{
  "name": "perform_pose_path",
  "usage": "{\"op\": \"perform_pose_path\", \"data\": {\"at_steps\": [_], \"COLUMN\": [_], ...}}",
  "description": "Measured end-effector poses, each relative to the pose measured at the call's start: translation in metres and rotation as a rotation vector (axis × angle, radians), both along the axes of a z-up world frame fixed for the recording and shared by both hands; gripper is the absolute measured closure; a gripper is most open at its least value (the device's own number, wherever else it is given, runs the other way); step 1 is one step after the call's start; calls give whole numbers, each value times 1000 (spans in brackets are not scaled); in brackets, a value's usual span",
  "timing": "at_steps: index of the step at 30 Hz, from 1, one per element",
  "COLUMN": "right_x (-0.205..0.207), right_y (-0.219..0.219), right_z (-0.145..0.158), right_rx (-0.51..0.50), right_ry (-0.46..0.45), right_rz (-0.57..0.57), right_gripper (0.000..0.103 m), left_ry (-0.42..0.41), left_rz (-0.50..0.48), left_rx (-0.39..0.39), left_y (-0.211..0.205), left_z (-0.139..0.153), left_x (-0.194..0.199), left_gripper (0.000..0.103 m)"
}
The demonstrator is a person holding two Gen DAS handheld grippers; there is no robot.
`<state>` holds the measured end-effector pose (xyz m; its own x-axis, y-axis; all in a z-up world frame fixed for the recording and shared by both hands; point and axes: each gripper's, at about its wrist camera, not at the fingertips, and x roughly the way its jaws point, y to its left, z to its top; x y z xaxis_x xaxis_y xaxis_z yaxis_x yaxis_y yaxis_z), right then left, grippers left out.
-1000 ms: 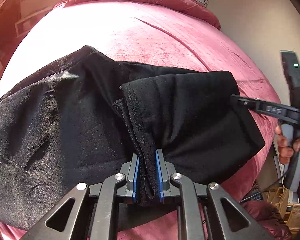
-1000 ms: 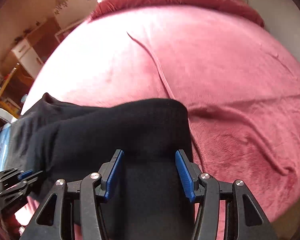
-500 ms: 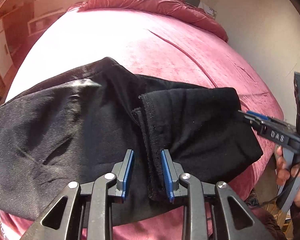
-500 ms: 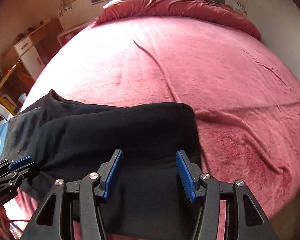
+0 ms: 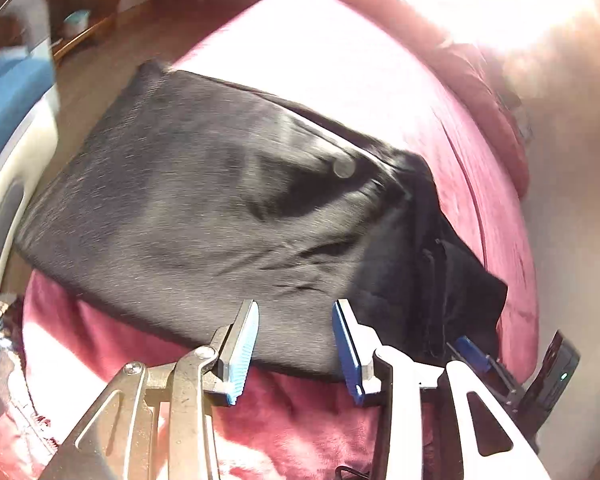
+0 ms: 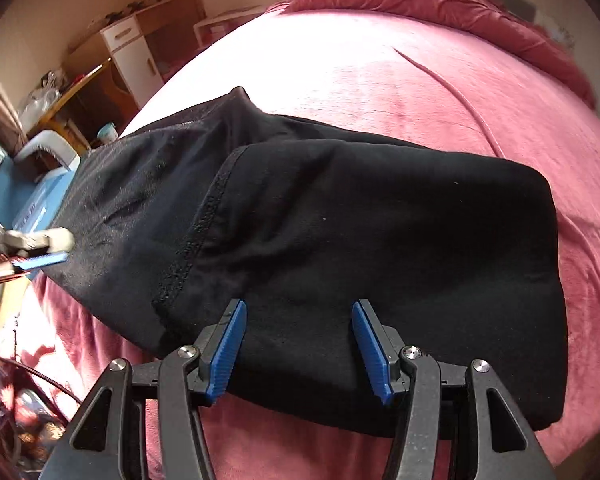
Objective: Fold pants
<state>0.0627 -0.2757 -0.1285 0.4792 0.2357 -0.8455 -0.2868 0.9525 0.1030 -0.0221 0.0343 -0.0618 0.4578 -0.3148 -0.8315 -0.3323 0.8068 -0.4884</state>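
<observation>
We are opening left tongs [image 5: 295, 354], having just released hem they were pinching; nothing between pads now. Right tongs [image 6: 299, 350] standing open, empty, over folded end. Pants [image 6: 340, 248] lying folded on bed [image 6: 400, 80], near edge. Fold looking placed; next likely second fold.

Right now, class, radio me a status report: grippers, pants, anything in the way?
Left gripper opening, nothing between the jaws. Right gripper open, empty. Black pants lie folded on the pink bedspread. Nothing in the way.
</observation>
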Motion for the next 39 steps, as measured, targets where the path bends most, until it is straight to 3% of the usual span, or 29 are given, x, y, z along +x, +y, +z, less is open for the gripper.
{"op": "perform_pose_path", "data": {"at_steps": [4, 8, 14, 17, 23, 24, 26, 30, 33, 36, 39], "right_x": [7, 14, 10, 12, 13, 13, 13, 15, 15, 15, 15], "right_y": [-5, -12, -12, -12, -10, -10, -7, -4, -5, -5, -7], "right_z": [-7, -12, -11, -12, -12, -11, -12, -14, -15, -16, -11], "right_rx": [27, 59, 62, 58, 43, 40, 36, 39, 42, 44, 46], "right_ry": [15, 23, 24, 25, 26, 26, 26, 27, 26, 27, 32], "right_rz": [-10, -22, -29, -29, -31, -31, -31, -32, -32, -33, -30], "right_gripper": [44, 44, 43, 43, 43, 43, 42, 42, 42, 42, 42], "left_ry": [50, 95, 107, 84, 46, 45, 38, 3, -93, -240, -365], "left_rz": [283, 494, 571, 589, 595, 592, 581, 531, 434, 286, 76], "left_rx": [-146, -277, -342, -338, -313, -298, -280, -197, -82, -63, -58], "left_y": [77, 130, 145, 145, 148, 148, 148, 143, 127, 101, 61], "left_z": [-8, -26, -45, -55, -72, -73, -73, -56, -21, 18, 55], "left_x": [-36, -60, -66, -60, -40, -39, -39, -34, -23, -8, 10], "left_gripper": [55, 55, 55, 56, 59, 68, 71, 88, 89, 90, 90]}}
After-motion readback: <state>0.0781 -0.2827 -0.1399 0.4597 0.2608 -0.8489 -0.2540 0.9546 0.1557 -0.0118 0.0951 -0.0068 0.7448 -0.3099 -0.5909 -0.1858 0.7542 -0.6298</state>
